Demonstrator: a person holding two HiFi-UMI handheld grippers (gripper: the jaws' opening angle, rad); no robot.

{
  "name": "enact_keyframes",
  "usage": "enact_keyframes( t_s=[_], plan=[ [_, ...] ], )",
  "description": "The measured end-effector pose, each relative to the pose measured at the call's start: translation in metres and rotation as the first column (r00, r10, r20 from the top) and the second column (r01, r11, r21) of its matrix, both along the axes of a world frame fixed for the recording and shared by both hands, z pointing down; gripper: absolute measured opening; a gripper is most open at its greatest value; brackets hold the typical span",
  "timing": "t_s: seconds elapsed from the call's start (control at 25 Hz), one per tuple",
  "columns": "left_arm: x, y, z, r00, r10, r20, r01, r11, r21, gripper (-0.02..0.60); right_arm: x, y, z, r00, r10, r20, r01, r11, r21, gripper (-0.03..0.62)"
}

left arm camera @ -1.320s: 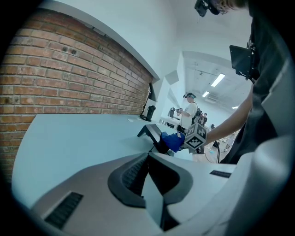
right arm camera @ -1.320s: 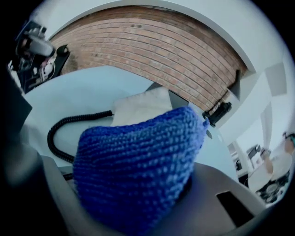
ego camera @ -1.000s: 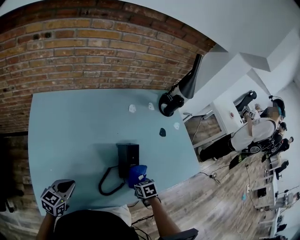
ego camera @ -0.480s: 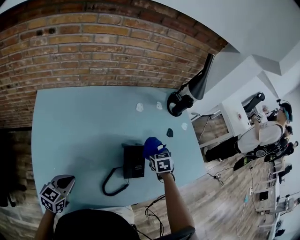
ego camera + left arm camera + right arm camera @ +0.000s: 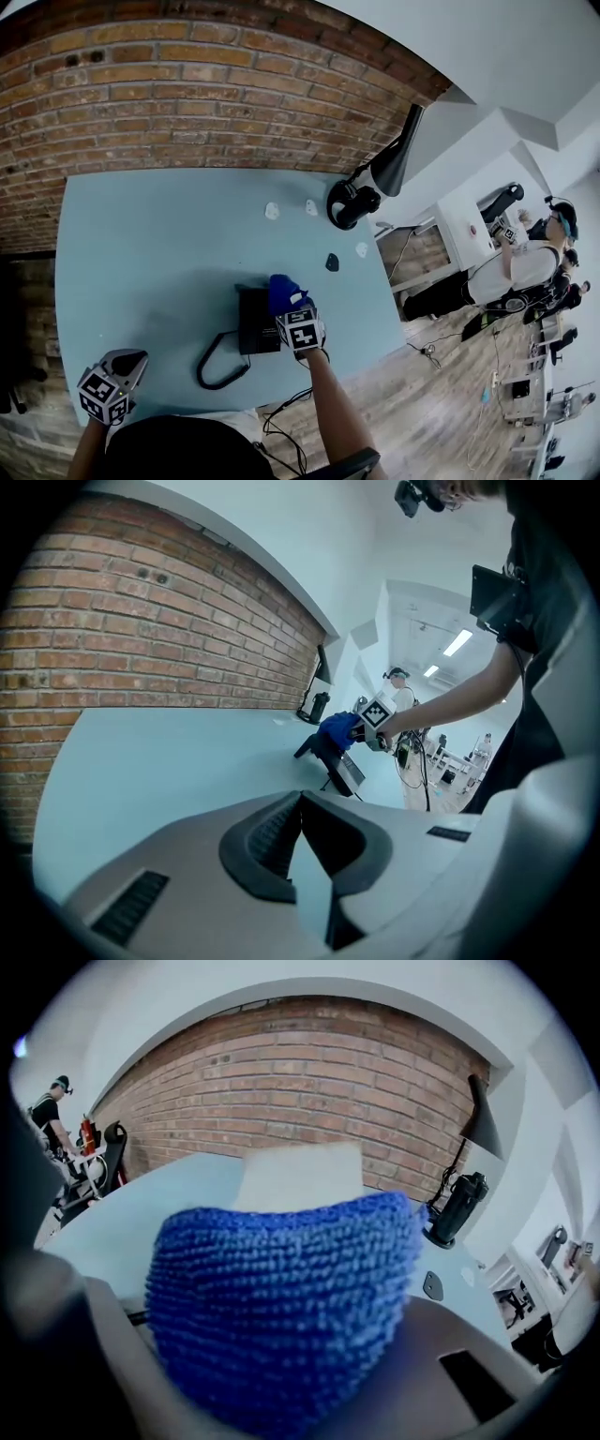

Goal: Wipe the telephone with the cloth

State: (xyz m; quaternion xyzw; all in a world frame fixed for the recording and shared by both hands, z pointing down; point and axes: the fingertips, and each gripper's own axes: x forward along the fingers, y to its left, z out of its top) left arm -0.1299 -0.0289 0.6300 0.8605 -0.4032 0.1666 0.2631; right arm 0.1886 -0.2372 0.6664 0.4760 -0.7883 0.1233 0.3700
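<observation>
A black telephone with a curled cord lies on the light blue table, near its front edge. My right gripper is shut on a blue cloth and holds it against the phone's far right part. In the right gripper view the cloth fills the space between the jaws. From the left gripper view, the phone, the cloth and the right gripper show far ahead. My left gripper hovers at the table's front left, shut and holding nothing, its jaws meeting at the tips.
A black desk lamp stands at the table's far right corner. Small white bits and a dark piece lie near it. A brick wall runs behind the table. A person stands far off to the right.
My right gripper carried the cloth from the phone's near right end up along it to its far end. The left gripper stayed in place.
</observation>
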Motion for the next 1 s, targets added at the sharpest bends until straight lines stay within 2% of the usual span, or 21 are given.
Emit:
enact_keyframes(
  t_s=[0.12, 0.28, 1.0],
  plan=[
    [0.005, -0.002, -0.005, 1.000, 0.011, -0.005, -0.011, 1.000, 0.014, 0.021, 0.003, 0.012, 0.004, 0.999, -0.026, 0.039, 0.025, 0.999, 0.035, 0.058],
    [0.007, 0.000, -0.007, 1.000, 0.016, -0.008, -0.015, 1.000, 0.022, 0.021, 0.007, 0.025, 0.011, 0.997, -0.003, 0.083, 0.001, 1.000, 0.020, 0.058],
    [0.015, 0.013, -0.002, 1.000, 0.028, -0.011, -0.027, 0.999, 0.037, 0.021, 0.016, 0.069, 0.035, 0.998, 0.033, 0.049, -0.032, 0.999, -0.022, 0.058]
  ],
)
